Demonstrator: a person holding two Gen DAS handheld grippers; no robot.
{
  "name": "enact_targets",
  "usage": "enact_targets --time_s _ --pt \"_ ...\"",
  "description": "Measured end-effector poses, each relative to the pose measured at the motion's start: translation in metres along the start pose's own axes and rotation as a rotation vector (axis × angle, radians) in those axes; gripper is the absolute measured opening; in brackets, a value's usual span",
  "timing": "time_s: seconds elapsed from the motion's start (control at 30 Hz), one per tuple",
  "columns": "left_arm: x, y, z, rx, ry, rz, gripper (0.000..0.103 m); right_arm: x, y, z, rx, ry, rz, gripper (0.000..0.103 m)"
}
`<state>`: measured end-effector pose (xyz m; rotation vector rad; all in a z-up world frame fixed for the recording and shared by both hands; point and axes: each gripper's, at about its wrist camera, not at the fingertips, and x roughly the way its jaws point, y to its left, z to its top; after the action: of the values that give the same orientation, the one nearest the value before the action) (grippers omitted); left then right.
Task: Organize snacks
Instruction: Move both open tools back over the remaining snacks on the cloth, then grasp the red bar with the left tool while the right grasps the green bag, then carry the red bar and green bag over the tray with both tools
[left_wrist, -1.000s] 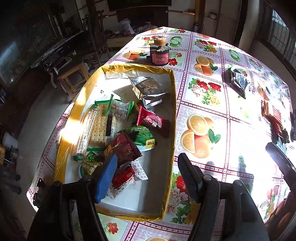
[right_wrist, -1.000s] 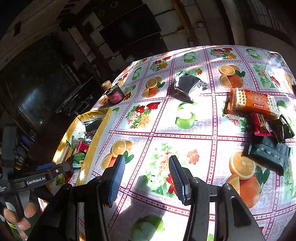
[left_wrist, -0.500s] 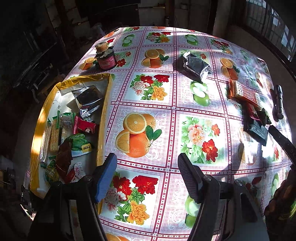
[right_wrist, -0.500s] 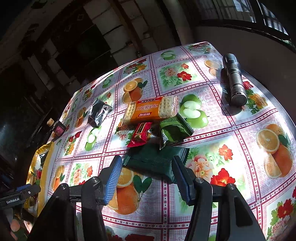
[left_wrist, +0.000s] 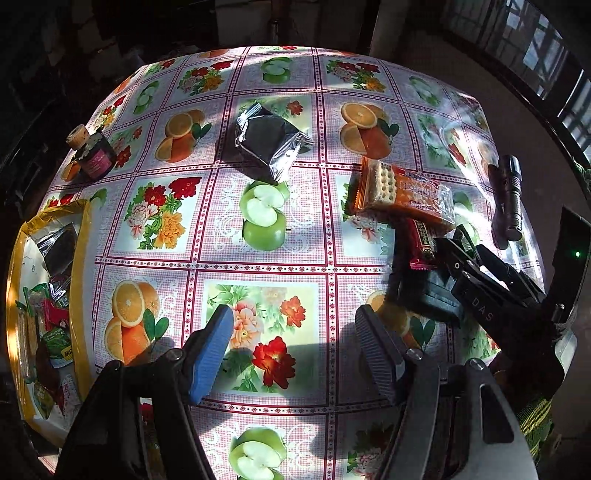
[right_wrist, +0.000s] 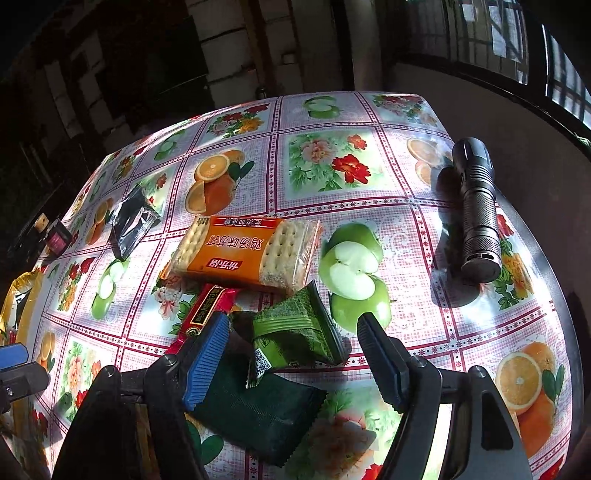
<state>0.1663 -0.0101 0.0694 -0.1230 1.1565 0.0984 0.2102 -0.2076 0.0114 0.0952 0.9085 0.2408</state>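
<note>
The right tongs (right_wrist: 291, 354) were spread wide, straddling the crinkled light green packet (right_wrist: 295, 334) in line for a grasp. Beneath it lay a flat dark green pouch (right_wrist: 258, 410); ahead, a glossy orange cracker pack (right_wrist: 245, 254). The left tongs (left_wrist: 295, 350) were released and empty above the surface (left_wrist: 258, 280), with the yellow-rimmed box (left_wrist: 83, 280) to their left.

an orange cracker pack (right_wrist: 243, 254) lies flat on the tablecloth, crackers showing through its clear ends. a red bar wrapper (right_wrist: 207, 308) pokes out from under its near edge. a green packet (right_wrist: 295, 332) rests tilted across a dark green pouch (right_wrist: 255, 410). a silver-and-black foil bag (left_wrist: 269, 142) lies well apart. the yellow-rimmed box (left_wrist: 83, 258) holds mixed wrapped snacks (left_wrist: 51, 325).
</note>
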Motion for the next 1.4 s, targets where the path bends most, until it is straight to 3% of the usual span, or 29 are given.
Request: enact_targets --time_s 0.03,0.27,0.4,0.5,0.63,0.7,0.73,0.77,0.8,1.0,1.4 --pt "0.004 -0.007 0.006 0.007 0.001 -0.001 0.068 -0.002 -0.003 -0.001 0.017 -0.004 0.018 0.041" --pt "0.045 -0.056 0.037 0.047 0.049 -0.028 0.067 -0.056 -0.034 -0.017 0.180 -0.159 0.053 0.041" --pt "0.066 -0.081 0.048 0.064 0.068 -0.008 0.067 -0.080 -0.048 -0.023 0.256 -0.246 0.075 0.041" --pt "0.076 -0.097 0.056 0.083 0.057 0.023 0.067 -0.085 -0.051 -0.022 0.277 -0.263 0.102 0.041" --pt "0.091 -0.107 0.056 0.113 0.094 0.037 0.054 -0.081 -0.054 -0.023 0.290 -0.247 0.134 0.041" --pt "0.090 -0.110 0.053 0.121 0.074 0.045 0.051 -0.080 -0.054 -0.024 0.293 -0.246 0.141 0.041" --pt "0.089 -0.110 0.051 0.127 0.067 0.036 0.043 -0.081 -0.054 -0.024 0.294 -0.249 0.137 0.041" --pt "0.087 -0.111 0.050 0.134 0.062 0.033 0.026 -0.082 -0.054 -0.025 0.295 -0.250 0.138 0.041" --pt "0.085 -0.110 0.047 0.137 0.060 0.037 0.019 -0.083 -0.054 -0.025 0.297 -0.251 0.139 0.041" --pt "0.059 -0.075 0.020 0.122 0.014 0.072 0.019 -0.089 -0.041 -0.037 0.277 -0.239 0.192 0.041" --pt "-0.041 0.028 -0.057 0.014 -0.155 0.182 0.019 -0.117 0.043 -0.072 0.120 -0.210 0.321 0.041"
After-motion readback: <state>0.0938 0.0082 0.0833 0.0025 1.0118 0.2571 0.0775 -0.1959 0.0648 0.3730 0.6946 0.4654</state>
